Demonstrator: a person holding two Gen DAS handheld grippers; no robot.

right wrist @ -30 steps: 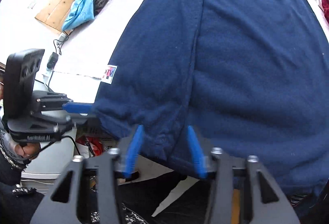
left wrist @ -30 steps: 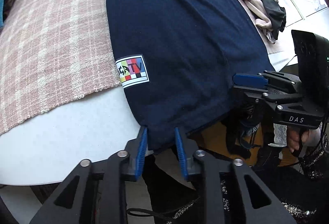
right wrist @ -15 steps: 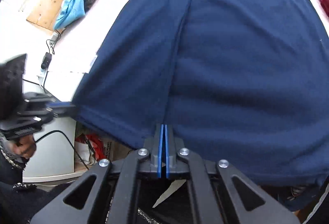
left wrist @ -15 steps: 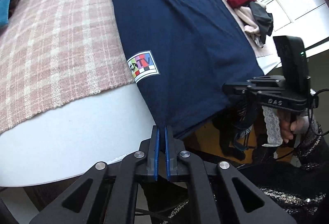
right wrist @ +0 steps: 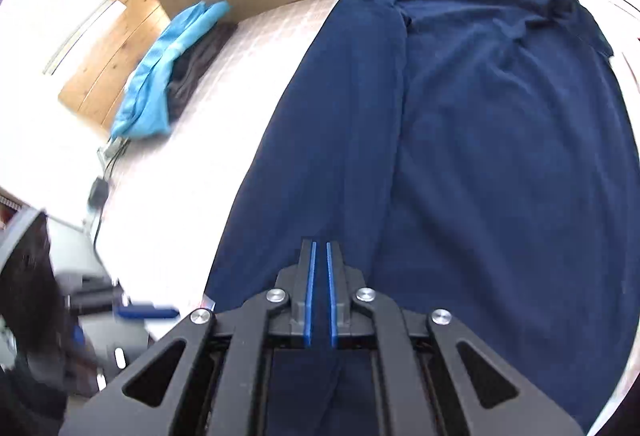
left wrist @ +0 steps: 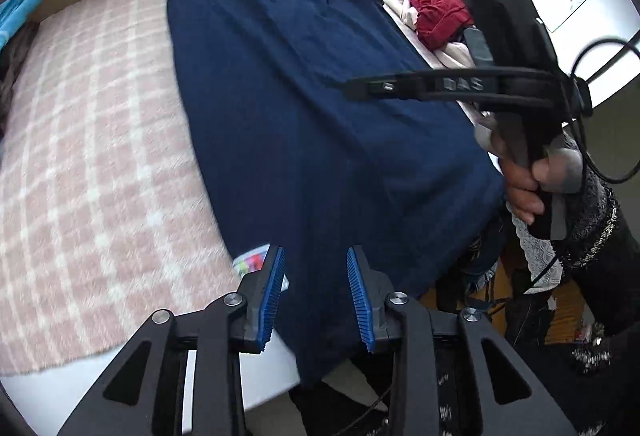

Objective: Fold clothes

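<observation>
The navy garment (right wrist: 480, 156) looks soft and limp; right tongs (right wrist: 320, 292) pinch its hem, left tongs (left wrist: 316, 288) gape beside the patch (left wrist: 252, 260).

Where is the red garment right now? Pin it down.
In the left wrist view the red garment lies upper right on a pale clothes heap under the window, just beyond the navy shirt.
</observation>
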